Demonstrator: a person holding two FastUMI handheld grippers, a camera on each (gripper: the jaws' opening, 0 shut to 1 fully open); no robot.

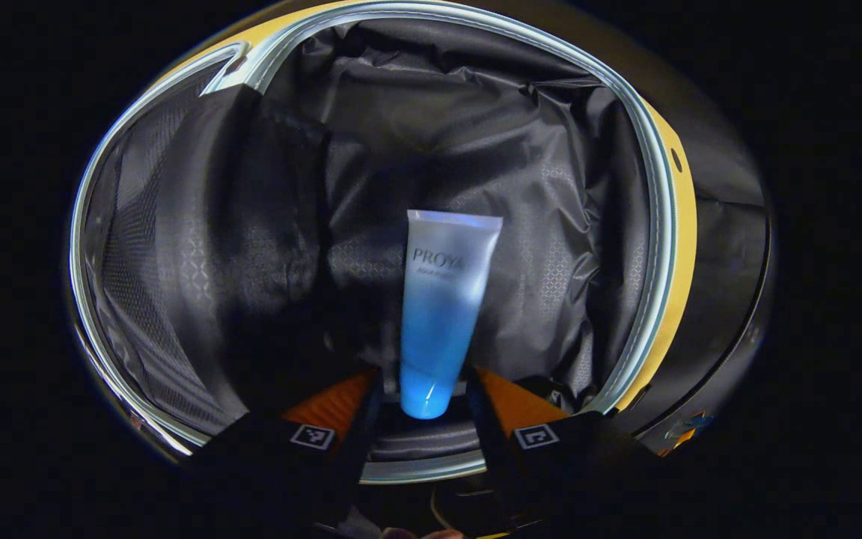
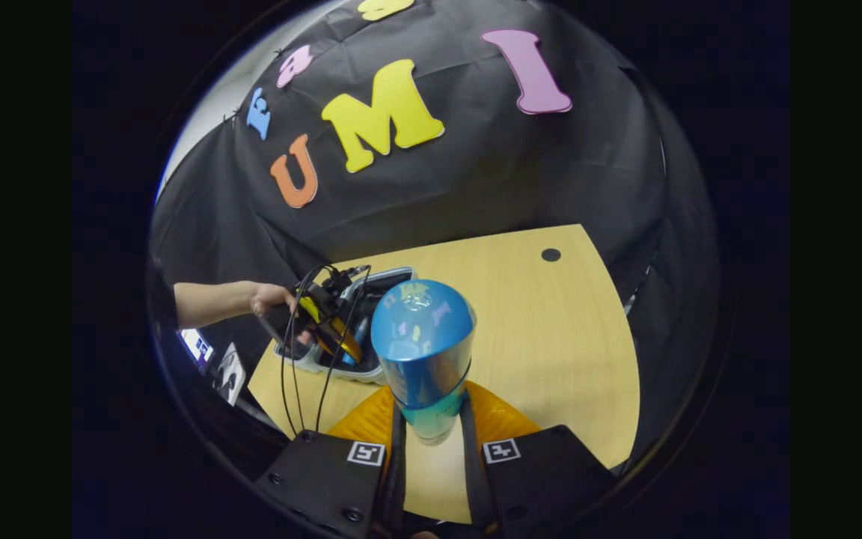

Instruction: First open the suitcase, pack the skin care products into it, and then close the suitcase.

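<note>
Tube (image 1: 442,314) clamped in left tool (image 1: 423,400) (over open suitcase (image 1: 663,247)).

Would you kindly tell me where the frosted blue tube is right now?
In the left gripper view, the frosted blue tube sits between the left hand-held gripper fingers, held over the dark lining of the open suitcase, near the middle of its interior.

Left view close inside suitcase (image 1: 655,247); right view above table (image 2: 551,337)
</note>
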